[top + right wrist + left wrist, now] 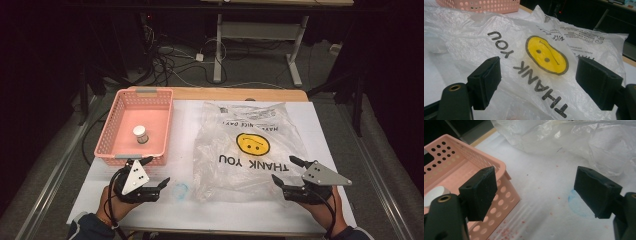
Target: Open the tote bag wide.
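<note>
White surface point(330, 150), centre frame: plastic bag point(250, 150) lies flat; left claw point(150, 175) and right claw point(289, 172) both wide, empty. Thin film may slip or bunch when pinched.

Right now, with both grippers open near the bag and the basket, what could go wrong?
The plastic bag lies flat and crumpled, so the right gripper may pinch both layers together or slip off the thin film. The left gripper sits close to the pink basket; it could bump the near rim and tip the small jar standing inside.
</note>
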`<state>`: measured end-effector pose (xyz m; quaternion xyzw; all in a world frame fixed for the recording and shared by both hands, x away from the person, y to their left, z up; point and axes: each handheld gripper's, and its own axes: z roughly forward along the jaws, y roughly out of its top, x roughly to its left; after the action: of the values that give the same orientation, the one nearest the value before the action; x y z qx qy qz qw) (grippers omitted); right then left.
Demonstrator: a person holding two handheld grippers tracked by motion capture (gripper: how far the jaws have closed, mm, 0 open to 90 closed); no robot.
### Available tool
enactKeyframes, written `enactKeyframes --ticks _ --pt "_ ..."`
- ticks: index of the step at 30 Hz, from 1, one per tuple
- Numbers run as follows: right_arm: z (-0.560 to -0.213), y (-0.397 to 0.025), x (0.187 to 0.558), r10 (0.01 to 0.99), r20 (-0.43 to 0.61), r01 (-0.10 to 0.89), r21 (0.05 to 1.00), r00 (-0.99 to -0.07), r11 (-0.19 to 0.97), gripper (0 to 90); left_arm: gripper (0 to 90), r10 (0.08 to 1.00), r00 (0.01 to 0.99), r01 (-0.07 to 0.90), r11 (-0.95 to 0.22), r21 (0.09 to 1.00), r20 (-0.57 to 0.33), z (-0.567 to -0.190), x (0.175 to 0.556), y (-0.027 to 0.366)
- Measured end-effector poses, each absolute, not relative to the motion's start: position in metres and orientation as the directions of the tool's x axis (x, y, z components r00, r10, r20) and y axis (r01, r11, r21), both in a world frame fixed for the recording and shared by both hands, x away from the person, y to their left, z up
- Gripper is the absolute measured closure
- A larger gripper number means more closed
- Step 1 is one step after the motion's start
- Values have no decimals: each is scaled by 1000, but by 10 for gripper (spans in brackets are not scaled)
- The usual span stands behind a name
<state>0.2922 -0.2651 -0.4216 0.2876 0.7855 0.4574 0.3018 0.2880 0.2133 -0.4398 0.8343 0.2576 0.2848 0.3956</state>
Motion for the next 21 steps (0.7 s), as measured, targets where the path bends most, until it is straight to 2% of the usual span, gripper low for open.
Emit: enactKeyframes --ticks 12,17,21 --pt "-422 -264 297 718 -220 169 888 -660 427 235 183 625 728 198 -584 788 280 -447 290 203" --pt "-419 -268 307 729 -243 166 883 -640 440 303 183 608 739 189 -599 778 289 -450 287 199" --pt "-400 -283 340 760 -238 192 883 -605 429 343 183 606 739 187 -604 775 294 -451 284 198"
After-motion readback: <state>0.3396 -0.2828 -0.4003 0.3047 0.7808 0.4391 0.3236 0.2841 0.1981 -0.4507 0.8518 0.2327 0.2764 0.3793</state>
